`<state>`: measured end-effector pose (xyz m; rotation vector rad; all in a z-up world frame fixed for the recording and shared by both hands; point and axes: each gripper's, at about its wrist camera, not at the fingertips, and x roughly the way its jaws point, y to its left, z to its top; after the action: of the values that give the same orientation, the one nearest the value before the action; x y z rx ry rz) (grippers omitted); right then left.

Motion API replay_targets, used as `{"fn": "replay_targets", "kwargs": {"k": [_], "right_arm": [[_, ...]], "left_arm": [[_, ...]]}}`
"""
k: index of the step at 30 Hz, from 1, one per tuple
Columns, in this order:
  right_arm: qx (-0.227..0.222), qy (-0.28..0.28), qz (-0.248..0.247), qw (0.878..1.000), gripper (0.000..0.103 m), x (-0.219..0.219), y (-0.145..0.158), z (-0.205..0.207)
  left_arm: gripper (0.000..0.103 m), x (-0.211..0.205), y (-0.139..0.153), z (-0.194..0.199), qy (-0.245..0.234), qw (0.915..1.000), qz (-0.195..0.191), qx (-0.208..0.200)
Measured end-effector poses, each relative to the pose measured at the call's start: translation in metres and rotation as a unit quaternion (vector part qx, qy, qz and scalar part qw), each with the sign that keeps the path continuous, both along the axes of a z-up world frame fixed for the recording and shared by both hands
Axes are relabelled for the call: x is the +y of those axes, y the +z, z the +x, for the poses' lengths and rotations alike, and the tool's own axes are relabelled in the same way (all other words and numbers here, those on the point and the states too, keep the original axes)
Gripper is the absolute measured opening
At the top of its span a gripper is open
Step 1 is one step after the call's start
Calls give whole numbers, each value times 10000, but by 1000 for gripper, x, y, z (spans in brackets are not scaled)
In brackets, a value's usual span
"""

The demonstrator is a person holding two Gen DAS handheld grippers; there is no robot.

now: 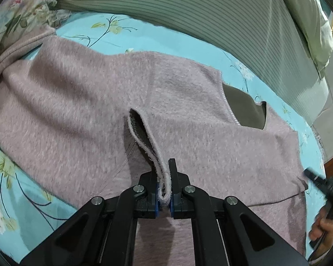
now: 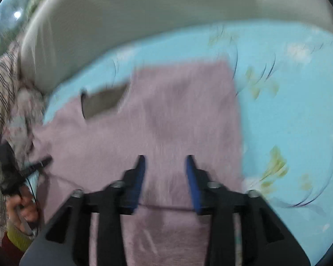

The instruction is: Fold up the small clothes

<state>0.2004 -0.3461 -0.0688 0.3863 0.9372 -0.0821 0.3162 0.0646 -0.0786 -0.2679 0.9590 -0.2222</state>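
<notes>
A fuzzy mauve garment (image 1: 77, 93) lies spread on a turquoise floral bedsheet (image 1: 15, 177). Its dark lining shows at the neck opening (image 1: 248, 110). My left gripper (image 1: 165, 166) is shut on a pinched edge of the garment (image 1: 144, 137), lifting a fold near its middle. In the right wrist view, which is blurred, the same garment (image 2: 166, 110) lies below my right gripper (image 2: 165, 158), which is open and empty just above the fabric. The right gripper also shows at the right edge of the left wrist view (image 1: 317, 179).
A ribbed grey-green cushion or blanket (image 1: 211, 17) runs along the far side of the bed. A floral pillow (image 1: 17, 11) lies at the far left. A pale bolster (image 2: 100, 33) borders the sheet (image 2: 288, 99) in the right wrist view.
</notes>
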Motion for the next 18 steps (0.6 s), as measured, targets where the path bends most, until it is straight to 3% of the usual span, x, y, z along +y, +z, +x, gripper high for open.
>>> {"fn": "replay_targets", "kwargs": {"k": [1,2,7,8,11,18], "right_arm": [[179,-101,-91,9997,41,-1,-9,1],[79,-158,20,9998,41,-5,-11,-4],[-183,-401,89,9990,47,-3,15,-27],[-300,-300,162,9990,53,2,22,-33],[-489,-43,263,9984,58,19,34,-47],[-341,415,534,9971,59,67,28,-56]], "left_arm": [[8,5,1,-3,40,10000,1,-4],[10,9,3,-6,79,10000,20,-5],[10,54,18,-17,536,9983,222,-105],[14,63,21,-17,635,9976,251,-127],[41,96,33,-11,1051,9938,340,-140],[61,147,53,42,1723,9734,1483,-275]]}}
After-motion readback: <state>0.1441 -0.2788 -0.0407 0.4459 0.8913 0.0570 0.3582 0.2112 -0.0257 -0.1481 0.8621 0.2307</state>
